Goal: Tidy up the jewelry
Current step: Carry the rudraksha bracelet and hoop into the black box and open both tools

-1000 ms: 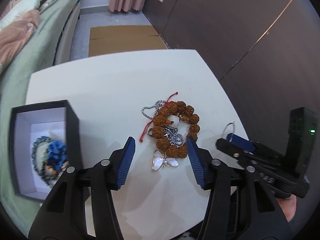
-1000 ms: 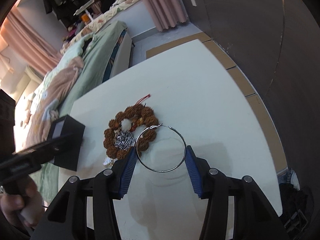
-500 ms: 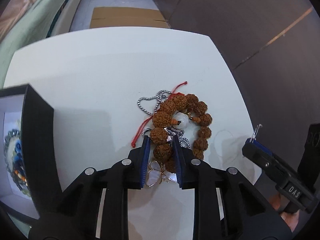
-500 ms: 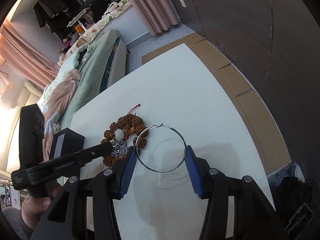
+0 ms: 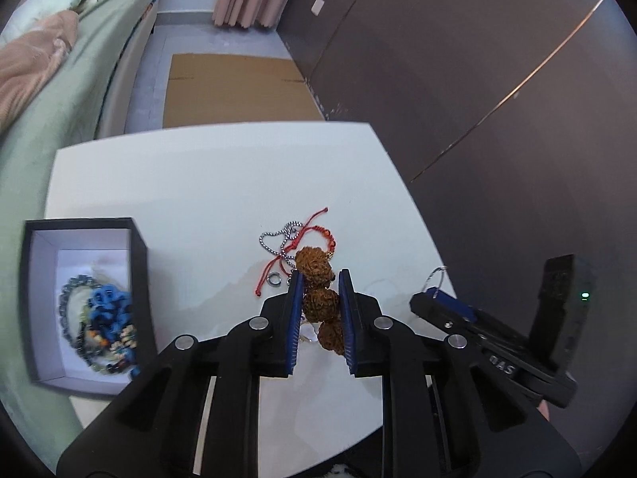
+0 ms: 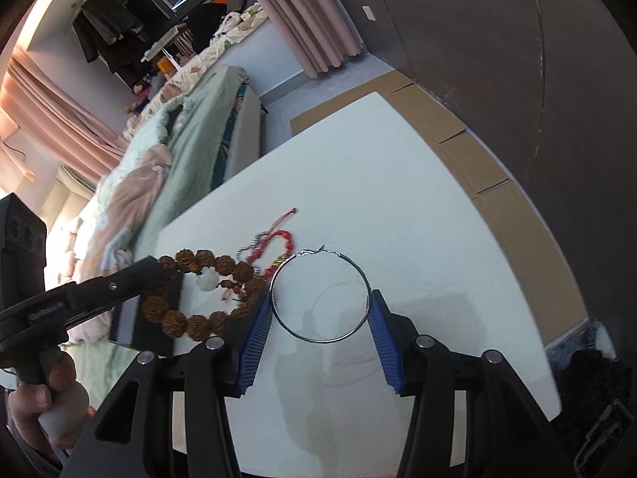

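Your left gripper (image 5: 320,304) has just clamped the brown seed-bead bracelet (image 5: 318,298) and lifted it off the bench (image 5: 207,199), leaving the box (image 5: 137,275) at nine o'clock as its likely destination, while your right gripper (image 6: 320,312) keeps holding the silver hoop earring (image 6: 318,294).

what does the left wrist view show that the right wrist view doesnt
Only the left wrist view: the inside of the black box, with blue and dark beaded pieces in it, and a small metal ring on the table.

Only the right wrist view: the whole silver hoop spanning the right gripper, and a hand on the left gripper's handle.

Both: the white table, the brown bead bracelet clamped in the left gripper, and the red cord.
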Tool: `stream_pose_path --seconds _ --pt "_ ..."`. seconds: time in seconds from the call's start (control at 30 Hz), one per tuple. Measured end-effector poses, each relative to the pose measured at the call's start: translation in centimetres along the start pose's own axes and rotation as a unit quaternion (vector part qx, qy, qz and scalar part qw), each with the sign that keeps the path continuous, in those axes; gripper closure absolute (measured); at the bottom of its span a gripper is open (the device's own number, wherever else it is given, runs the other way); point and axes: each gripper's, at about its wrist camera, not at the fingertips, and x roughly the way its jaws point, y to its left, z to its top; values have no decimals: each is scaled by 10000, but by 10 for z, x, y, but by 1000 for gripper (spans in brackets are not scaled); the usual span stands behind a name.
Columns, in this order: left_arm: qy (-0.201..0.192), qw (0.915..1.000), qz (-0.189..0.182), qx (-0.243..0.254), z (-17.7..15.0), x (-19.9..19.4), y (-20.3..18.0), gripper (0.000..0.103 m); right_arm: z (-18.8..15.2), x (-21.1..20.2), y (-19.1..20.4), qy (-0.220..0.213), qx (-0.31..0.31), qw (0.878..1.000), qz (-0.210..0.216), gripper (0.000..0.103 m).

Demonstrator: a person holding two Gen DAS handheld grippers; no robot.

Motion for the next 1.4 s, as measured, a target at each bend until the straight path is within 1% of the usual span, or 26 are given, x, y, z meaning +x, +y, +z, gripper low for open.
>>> stream_pose_path --seconds 0.23,0.3,0.47,0.63,0.83,0.9,0.93,0.97,1.0,1.03,1.07,1.1,1.27,1.33,1.4 --pt "-300 9995 29 -28 0 -43 12 85 -2 -2 20 -33 -176 9997 164 54" --pt "-382 9992 57 -58 0 -53 18 87 -2 -3 30 -54 -241 9995 204 54" --pt "-567 9982 147 -152 -1 -74 34 88 -2 -4 46 -87 -392 9988 272 54" --pt "-723 9968 145 -291 -2 -94 53 88 -6 -2 58 -47 -425 9985 342 54" --pt "-873 9950 148 -462 -2 -108 76 88 -12 10 76 76 -528 9979 364 54" --pt "-901 9943 242 -515 -1 -108 86 87 -14 13 80 113 -562 9976 377 54" --pt "-877 9939 351 -562 -1 -106 92 87 -15 14 83 130 -581 9975 382 54" --pt "-816 9928 566 -675 -1 -102 102 83 -16 15 86 144 -595 9974 386 54" --pt "-750 9918 714 -748 -1 -99 109 59 -16 16 88 150 -601 9973 389 54" --pt "-702 9911 788 -817 -3 -97 115 46 -16 17 92 164 -624 9971 399 54" --pt "-793 9901 765 -868 -6 -100 121 35 -16 17 92 176 -644 9969 409 54" --pt "-867 9894 772 -871 -8 -102 124 35 -16 18 96 190 -674 9967 419 54" --pt "-901 9874 849 -981 -16 -111 139 35 -14 23 119 235 -834 9950 491 54" --pt "-935 9865 864 -1031 -21 -116 144 33 -13 25 130 251 -909 9941 536 54" --pt "-967 9856 883 -1070 -24 -120 148 28 -12 27 139 262 -986 9931 582 54"
